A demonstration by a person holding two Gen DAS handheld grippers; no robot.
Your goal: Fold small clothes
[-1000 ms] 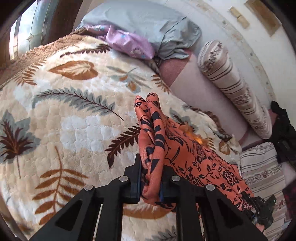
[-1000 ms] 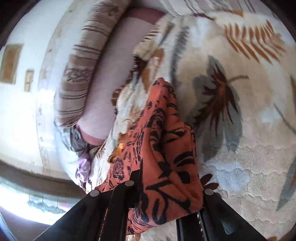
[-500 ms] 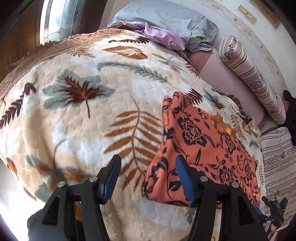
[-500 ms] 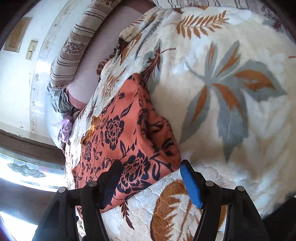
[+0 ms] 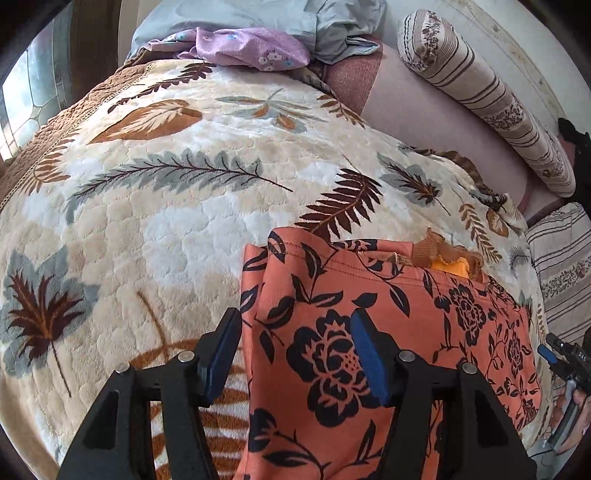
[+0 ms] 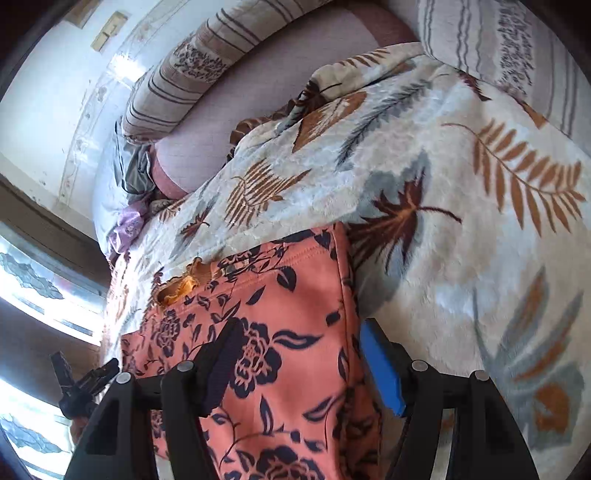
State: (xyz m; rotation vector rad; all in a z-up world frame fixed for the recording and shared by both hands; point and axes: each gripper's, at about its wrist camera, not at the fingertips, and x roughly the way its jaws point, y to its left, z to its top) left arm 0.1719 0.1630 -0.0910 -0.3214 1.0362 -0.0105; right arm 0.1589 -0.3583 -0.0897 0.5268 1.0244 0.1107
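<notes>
An orange garment with a dark flower print lies folded flat on the leaf-patterned blanket; it also shows in the right wrist view. A small frilly orange trim sticks out at its far edge. My left gripper is open, its jaws straddling the garment's left edge. My right gripper is open, its jaws straddling the garment's right edge. Neither holds cloth. The right gripper also shows in the left wrist view, and the left gripper in the right wrist view.
A lilac cloth and a grey-blue pillow lie at the bed's far end. A striped bolster lies along the wall, on a pink sheet. A striped cushion sits at the right. A window is at the left.
Both grippers let go of the garment and opened. The garment went from held up and bunched to lying flat and folded on the blanket. Both grippers now sit lower, over its near edges.
</notes>
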